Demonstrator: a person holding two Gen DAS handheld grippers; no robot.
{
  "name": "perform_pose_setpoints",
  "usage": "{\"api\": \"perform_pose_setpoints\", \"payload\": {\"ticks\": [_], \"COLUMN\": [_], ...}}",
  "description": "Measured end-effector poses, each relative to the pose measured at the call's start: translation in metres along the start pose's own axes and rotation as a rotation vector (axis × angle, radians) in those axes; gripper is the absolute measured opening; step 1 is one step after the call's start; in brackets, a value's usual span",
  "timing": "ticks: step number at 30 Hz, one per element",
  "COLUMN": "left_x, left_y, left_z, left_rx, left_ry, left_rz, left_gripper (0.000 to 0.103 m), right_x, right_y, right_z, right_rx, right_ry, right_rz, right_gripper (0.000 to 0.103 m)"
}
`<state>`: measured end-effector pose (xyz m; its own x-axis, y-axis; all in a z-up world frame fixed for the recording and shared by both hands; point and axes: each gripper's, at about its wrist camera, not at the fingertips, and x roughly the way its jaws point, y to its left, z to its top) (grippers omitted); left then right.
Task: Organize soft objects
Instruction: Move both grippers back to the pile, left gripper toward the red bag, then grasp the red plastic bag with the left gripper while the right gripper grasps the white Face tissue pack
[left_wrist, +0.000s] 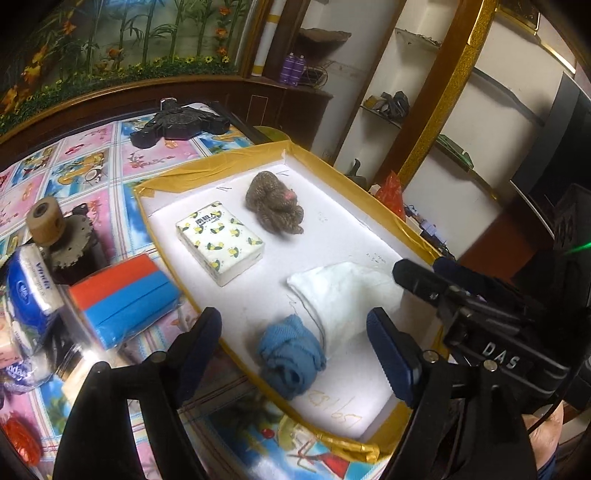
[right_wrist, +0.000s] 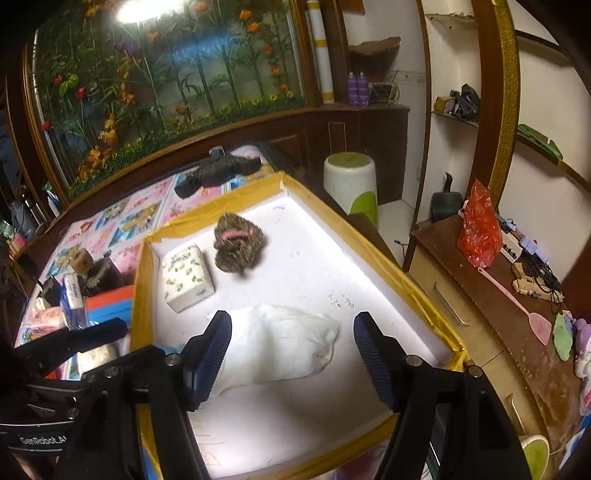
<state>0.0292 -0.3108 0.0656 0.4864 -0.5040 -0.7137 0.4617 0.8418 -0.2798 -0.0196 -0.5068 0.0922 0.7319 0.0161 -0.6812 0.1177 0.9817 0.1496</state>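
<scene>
A white tray with a yellow taped rim (left_wrist: 207, 170) (right_wrist: 406, 280) holds a lemon-print tissue pack (left_wrist: 221, 248) (right_wrist: 188, 277), a brown knitted bundle (left_wrist: 275, 208) (right_wrist: 238, 245), a white cloth (left_wrist: 343, 295) (right_wrist: 284, 343) and a crumpled blue cloth (left_wrist: 290, 356). My left gripper (left_wrist: 295, 350) is open, its blue pads wide apart on either side of the blue cloth and not pressing it. My right gripper (right_wrist: 291, 352) (left_wrist: 421, 269) is open over the white cloth, which lies between its fingers. In the right wrist view the left pad (right_wrist: 210, 354) overlaps the cloth's edge.
Left of the tray, on the patterned tablecloth, lie an orange-and-blue sponge pack (left_wrist: 122, 299), a blue tissue pack (left_wrist: 29, 291) and a tape roll (left_wrist: 44, 221). A black object (left_wrist: 181, 123) lies beyond the tray. On the right, a side cabinet carries a red bag (right_wrist: 480, 232) and a pink swatter (right_wrist: 517, 306).
</scene>
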Motion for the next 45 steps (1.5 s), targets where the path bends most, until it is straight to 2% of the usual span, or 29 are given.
{"api": "perform_pose_setpoints", "payload": {"ticks": [5,15,25,26,32,38,42,45], "left_x": [-0.029,-0.093,-0.163,-0.166,-0.147,-0.122,-0.107,-0.102], "left_y": [0.009,0.06,0.148,0.156,0.181,0.19,0.202,0.205], "left_z": [-0.012,-0.046,-0.106,-0.11,-0.119,-0.116,-0.113,-0.114], "left_rx": [0.016,-0.019,-0.106,-0.113,-0.125,-0.135,-0.188,-0.175], "left_ry": [-0.023,-0.046,-0.083,-0.086,0.004,0.043,0.071,0.076], "left_rz": [0.016,0.077,0.273,0.291,0.308,0.325,0.294,0.351], "left_gripper": [0.08,0.08,0.08,0.083,0.085,0.085,0.085,0.085], "right_x": [-0.023,-0.029,-0.004,0.001,0.035,0.06,0.078,0.09], "right_y": [0.019,0.084,0.147,0.154,0.188,0.213,0.224,0.232], "right_z": [-0.001,-0.014,-0.038,-0.041,-0.055,-0.053,-0.046,-0.046], "right_rx": [-0.006,-0.083,-0.157,-0.164,-0.184,-0.265,-0.32,-0.339], "right_ry": [-0.052,-0.039,0.068,0.086,0.208,0.244,0.259,0.288], "right_rz": [0.036,0.144,0.279,0.292,0.36,0.307,0.262,0.274], "right_gripper": [0.076,0.077,0.079,0.081,0.084,0.087,0.089,0.089]}}
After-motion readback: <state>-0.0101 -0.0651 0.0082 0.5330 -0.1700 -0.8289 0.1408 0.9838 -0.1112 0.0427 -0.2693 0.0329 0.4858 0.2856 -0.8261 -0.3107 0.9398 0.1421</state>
